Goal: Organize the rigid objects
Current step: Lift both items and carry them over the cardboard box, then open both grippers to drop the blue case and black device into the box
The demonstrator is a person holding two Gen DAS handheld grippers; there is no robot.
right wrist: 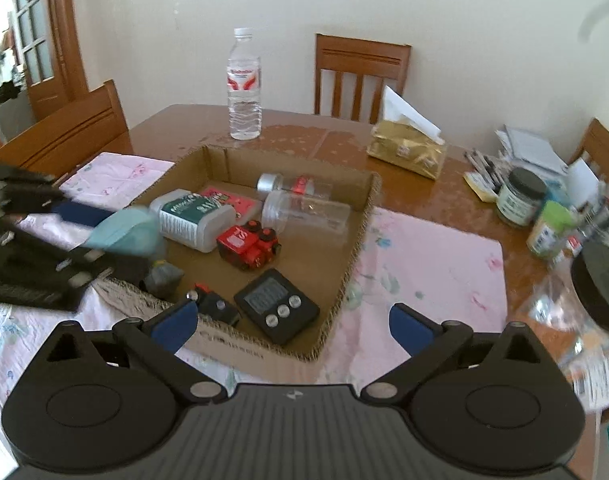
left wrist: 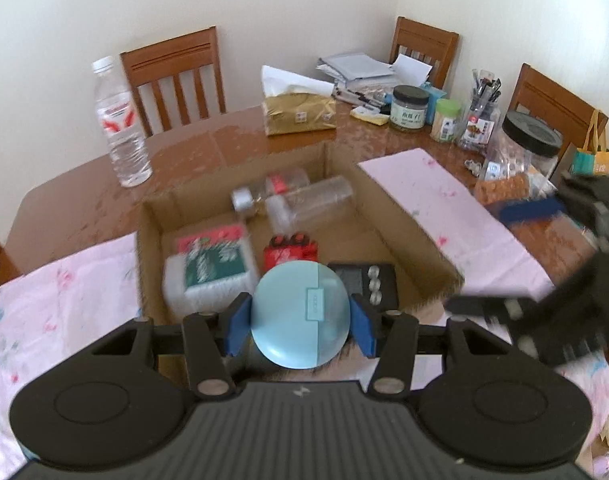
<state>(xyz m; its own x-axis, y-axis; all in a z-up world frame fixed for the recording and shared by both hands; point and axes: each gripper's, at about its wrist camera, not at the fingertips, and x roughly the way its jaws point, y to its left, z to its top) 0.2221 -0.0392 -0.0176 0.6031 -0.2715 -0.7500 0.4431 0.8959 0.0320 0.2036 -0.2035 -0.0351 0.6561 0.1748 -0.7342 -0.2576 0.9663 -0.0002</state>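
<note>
Both wrist cameras look down from close over the cardboard box [left wrist: 340,184] [right wrist: 352,232], left camera nearest.

- A home dining room: a brown wooden desk [right wrist: 304,132] with a glossy top stands by plain cream walls, with slatted wooden dining chairs [right wrist: 362,76] drawn up around it.
- A wooden door with glass panes [right wrist: 36,40] opens to another room on the left of the right wrist view.
- Household clutter sits along the far side: a gold tissue pack [left wrist: 300,114], a stack of papers [left wrist: 356,70], a dark-lidded jar [left wrist: 409,109], a green-lidded jar [left wrist: 446,120], and a cup of pens [left wrist: 482,100].
- A water bottle [right wrist: 245,84] stands near the far edge.
- Pink floral cloths [right wrist: 428,264] cover part of the desk.
</note>
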